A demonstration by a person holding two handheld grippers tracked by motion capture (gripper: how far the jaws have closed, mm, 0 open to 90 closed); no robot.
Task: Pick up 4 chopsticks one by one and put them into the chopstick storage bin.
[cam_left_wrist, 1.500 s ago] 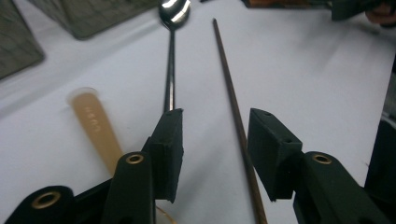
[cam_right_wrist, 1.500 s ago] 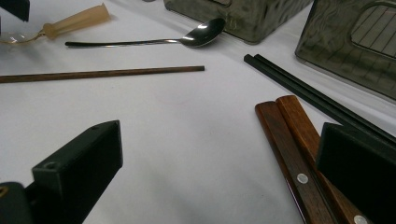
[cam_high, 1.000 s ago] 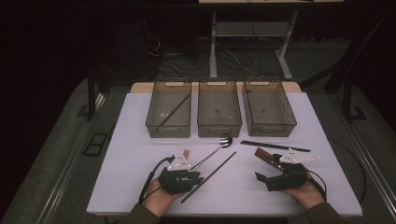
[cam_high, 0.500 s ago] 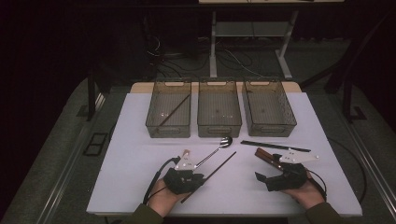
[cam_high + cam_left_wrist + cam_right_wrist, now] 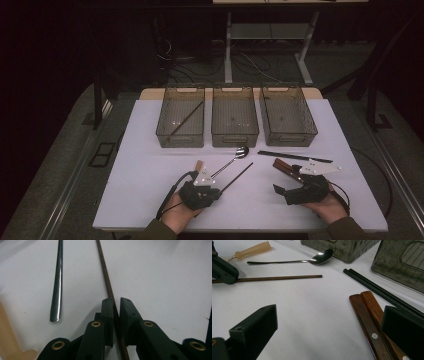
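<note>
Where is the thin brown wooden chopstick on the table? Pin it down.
In the high view the thin brown wooden chopstick lies slantwise front of centre on the white table, right beside the silver metal spoon, its near end between the left gripper's closing jaws.

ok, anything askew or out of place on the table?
Nothing damaged or spilled. One brown chopstick lies alone, slanted in the left bin; its apparent mate is on the table between the left gripper jaws, which have just been closing. Spoon, black chopsticks and wooden-handled pieces are loose.
</note>
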